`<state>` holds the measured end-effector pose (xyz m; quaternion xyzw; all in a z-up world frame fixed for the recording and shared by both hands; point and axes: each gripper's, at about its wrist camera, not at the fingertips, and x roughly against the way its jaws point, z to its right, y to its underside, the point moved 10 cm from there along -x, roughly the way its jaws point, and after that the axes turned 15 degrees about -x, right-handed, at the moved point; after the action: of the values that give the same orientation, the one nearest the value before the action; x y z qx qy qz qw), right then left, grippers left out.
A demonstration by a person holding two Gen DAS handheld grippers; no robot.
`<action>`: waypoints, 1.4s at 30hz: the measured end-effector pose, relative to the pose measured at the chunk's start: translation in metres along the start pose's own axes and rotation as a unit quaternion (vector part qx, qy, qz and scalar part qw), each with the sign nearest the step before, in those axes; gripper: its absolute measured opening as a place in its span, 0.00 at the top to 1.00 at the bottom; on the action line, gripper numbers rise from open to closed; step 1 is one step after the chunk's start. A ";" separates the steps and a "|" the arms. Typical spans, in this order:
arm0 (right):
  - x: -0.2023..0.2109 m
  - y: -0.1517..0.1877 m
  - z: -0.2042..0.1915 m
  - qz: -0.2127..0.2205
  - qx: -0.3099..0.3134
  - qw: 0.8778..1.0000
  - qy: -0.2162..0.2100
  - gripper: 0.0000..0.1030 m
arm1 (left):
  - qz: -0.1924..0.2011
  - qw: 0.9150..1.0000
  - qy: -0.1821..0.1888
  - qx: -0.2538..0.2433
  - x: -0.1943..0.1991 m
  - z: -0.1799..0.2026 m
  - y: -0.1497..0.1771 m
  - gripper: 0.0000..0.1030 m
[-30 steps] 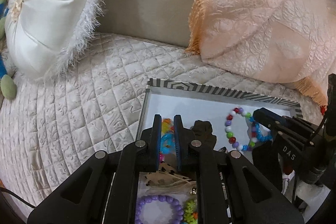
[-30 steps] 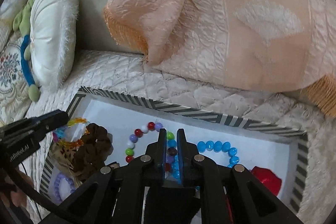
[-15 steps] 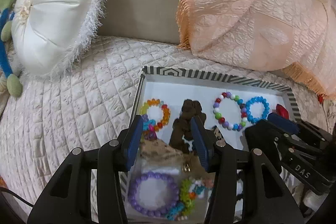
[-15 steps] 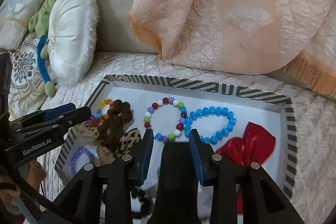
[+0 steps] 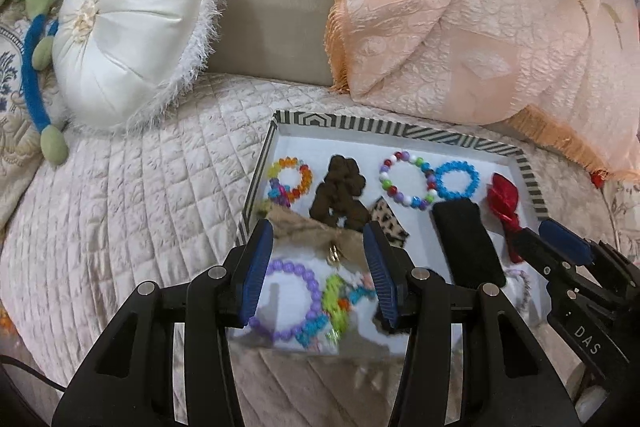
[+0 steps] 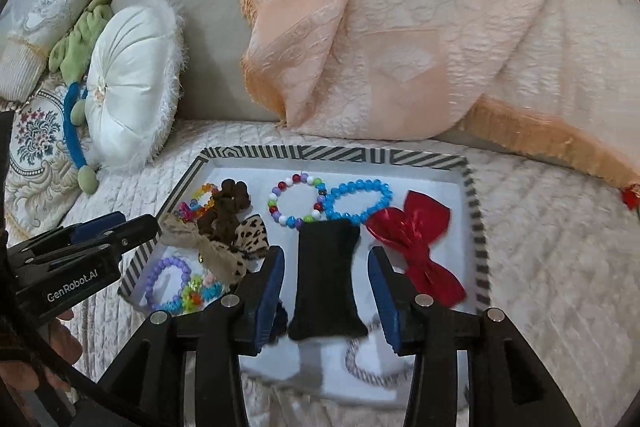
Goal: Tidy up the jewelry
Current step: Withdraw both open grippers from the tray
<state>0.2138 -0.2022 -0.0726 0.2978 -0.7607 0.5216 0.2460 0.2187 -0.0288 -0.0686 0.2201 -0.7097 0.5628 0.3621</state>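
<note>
1. Sitting on the quilted bed, the striped tray [image 6: 474,203] holds bead bracelets [image 6: 298,201] in the middle of the frame.
2. The left gripper [image 5: 316,267] has wide jaws, holding nothing.
3. The right gripper [image 6: 326,285] has jaws that have just been opening, apart around the black pad [image 6: 326,279], not pressing it.

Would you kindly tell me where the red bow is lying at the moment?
The red bow lies inside the striped tray against its right wall in the right wrist view, right of the blue bead bracelet and the black pad.
</note>
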 end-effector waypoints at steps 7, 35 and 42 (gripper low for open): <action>0.026 0.011 0.000 0.019 -0.026 0.999 0.007 0.47 | 0.017 1.000 -0.017 0.000 0.026 0.008 0.010 0.55; 0.070 0.022 -0.003 0.038 -0.025 0.999 0.022 0.42 | 0.049 0.998 -0.044 -0.001 0.073 0.014 0.018 0.55; 0.071 0.023 -0.005 0.034 -0.023 0.999 0.019 0.41 | 0.051 0.998 -0.047 -0.005 0.076 0.015 0.019 0.55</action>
<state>0.1478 -0.2049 -0.0376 0.2555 -0.7774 0.5178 0.2495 0.1525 -0.0305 -0.0238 0.2084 -0.7390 0.5661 0.3001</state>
